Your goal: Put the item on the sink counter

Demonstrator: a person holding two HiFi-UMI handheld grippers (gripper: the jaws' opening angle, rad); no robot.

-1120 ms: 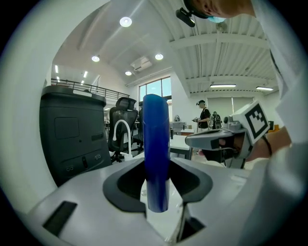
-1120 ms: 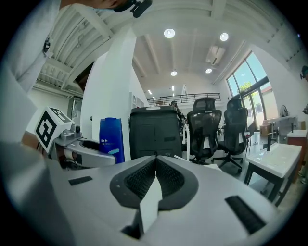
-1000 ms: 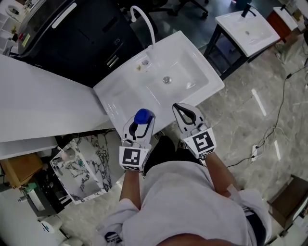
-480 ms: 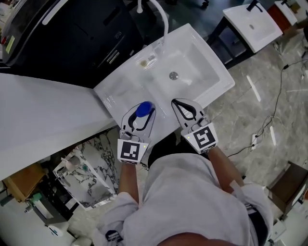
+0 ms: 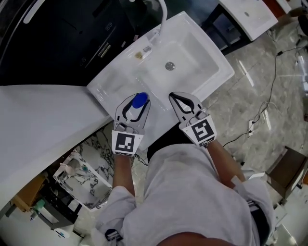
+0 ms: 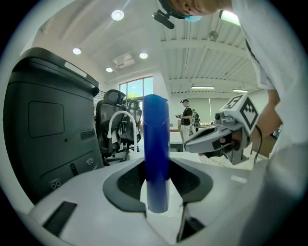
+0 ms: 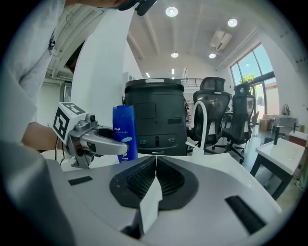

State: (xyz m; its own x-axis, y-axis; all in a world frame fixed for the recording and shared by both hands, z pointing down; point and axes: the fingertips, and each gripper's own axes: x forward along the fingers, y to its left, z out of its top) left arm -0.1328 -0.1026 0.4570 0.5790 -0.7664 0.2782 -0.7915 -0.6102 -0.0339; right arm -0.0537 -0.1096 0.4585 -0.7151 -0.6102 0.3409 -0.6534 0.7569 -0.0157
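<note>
A blue bottle (image 5: 140,100) stands upright between the jaws of my left gripper (image 5: 136,98), which is shut on it over the front edge of the white sink counter (image 5: 108,89). In the left gripper view the bottle (image 6: 156,144) rises straight up between the pads. From the right gripper view the bottle (image 7: 124,132) shows its printed label, with the left gripper (image 7: 108,143) around it. My right gripper (image 5: 173,95) is beside it to the right, shut and empty, its pads (image 7: 144,178) pressed together. The basin (image 5: 185,62) lies just beyond both grippers.
A white curved faucet (image 5: 162,12) stands at the back of the sink. A black machine (image 7: 155,115) is behind it, with office chairs (image 7: 216,113) to its right. A white table (image 5: 38,120) lies to the left, a marbled box (image 5: 91,168) on the floor below it.
Both grippers have moved forward to the sink counter's front edge, the left one still carrying the blue bottle. The head view has shifted, so the sink sits higher in the frame.
</note>
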